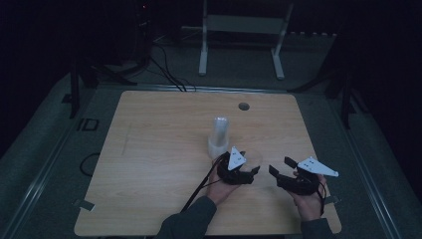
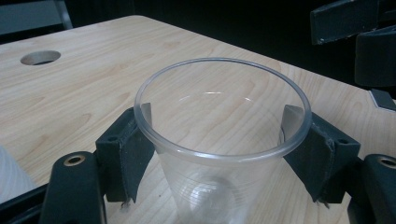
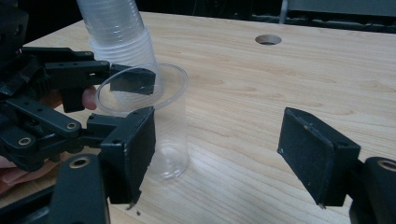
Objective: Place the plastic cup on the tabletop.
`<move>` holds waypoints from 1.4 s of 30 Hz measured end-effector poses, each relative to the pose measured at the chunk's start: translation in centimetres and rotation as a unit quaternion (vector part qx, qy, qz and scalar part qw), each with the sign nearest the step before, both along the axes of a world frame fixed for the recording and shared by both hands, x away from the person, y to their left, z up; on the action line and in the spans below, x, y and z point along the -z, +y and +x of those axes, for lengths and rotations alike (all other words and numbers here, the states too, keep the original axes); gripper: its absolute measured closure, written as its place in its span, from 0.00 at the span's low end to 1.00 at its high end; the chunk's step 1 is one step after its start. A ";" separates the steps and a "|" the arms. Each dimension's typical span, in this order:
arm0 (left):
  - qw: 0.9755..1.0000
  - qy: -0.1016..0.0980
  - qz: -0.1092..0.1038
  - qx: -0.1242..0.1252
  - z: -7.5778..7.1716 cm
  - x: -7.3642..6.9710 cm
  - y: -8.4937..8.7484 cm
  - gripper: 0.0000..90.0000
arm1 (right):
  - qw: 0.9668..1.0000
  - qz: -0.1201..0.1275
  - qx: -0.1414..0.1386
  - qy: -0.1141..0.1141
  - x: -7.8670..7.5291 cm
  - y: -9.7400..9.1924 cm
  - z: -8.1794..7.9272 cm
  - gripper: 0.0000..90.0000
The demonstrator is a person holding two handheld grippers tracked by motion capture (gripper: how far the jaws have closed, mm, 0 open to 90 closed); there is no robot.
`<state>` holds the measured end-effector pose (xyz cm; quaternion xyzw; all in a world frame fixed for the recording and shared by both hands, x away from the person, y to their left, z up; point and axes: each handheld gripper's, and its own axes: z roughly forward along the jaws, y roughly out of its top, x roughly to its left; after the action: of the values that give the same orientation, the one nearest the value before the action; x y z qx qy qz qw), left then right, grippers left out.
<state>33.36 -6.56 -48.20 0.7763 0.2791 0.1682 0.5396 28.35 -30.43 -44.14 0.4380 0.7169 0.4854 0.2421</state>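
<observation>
Clear plastic cup [image 2: 219, 154] gripped by left tool [image 2: 224, 140]; right tool [image 3: 224, 154] open nearby.

Dark room; grey floor [image 1: 45, 149]; white stand [image 1: 242, 30] behind table [image 1: 149, 149].

In the left gripper view the bottom edge of the frame cuts off the base of the clear plastic cup [image 2: 219, 154], and a white ribbed shape at the lower left is too cropped to name. In the right gripper view the top edge cuts off the stack of cups [image 3: 122, 37], and the left gripper [image 3: 123, 100] covers part of the single cup's wall. In the high view that cup [image 1: 252, 157] is faint and largely hidden behind the left gripper [image 1: 242, 169]; the dark background beyond the table [image 1: 149, 149] is hard to read.
</observation>
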 end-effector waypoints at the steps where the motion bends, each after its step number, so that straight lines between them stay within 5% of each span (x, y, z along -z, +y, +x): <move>1: 1.000 0.000 0.003 0.000 0.0 0.0 0.0 0.30 | 1.000 0.000 -0.001 -0.001 0.0 0.0 0.0 0.30; 15: 1.000 0.019 0.008 0.008 0.0 0.4 -0.1 0.16 | 1.000 -0.001 0.000 0.001 0.0 0.0 0.0 0.30; 42: 1.000 0.025 0.003 0.001 -0.5 0.8 1.0 0.16 | 1.000 -0.001 0.001 0.000 0.0 -0.1 0.0 0.30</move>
<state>32.87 -5.58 -49.02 0.7821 0.2909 0.1487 0.5306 28.33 -30.51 -44.15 0.4383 0.7168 0.4848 0.2431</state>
